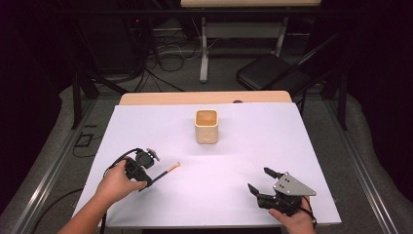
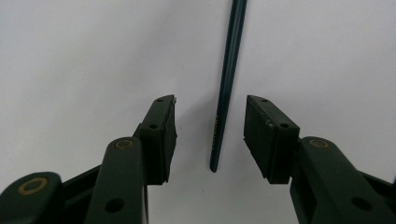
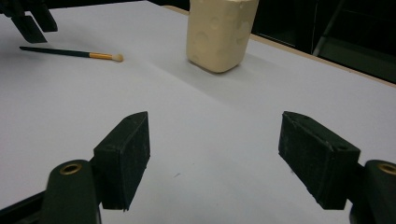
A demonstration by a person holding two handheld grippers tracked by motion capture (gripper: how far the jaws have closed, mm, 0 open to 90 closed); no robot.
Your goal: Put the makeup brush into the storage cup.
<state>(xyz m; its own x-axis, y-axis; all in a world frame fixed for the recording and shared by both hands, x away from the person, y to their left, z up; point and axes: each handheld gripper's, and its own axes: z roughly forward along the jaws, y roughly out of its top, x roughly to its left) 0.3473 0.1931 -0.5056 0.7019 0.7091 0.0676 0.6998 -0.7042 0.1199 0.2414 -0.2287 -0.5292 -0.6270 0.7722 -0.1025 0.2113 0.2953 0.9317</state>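
Lying flat on the white desk, the brush is sitting near the left edge, plenty of bare room around it. The left gripper is straddling its dark handle, pads apart, not touching. The high view is showing the bristle tip pointing toward the cream holder. The right gripper is gaping wide, holding nothing.

Obstacles: cream holder, upright at table centre-back; thin brush lying flat front-left | Free room: open white surface between brush and holder, whole right half, front centre
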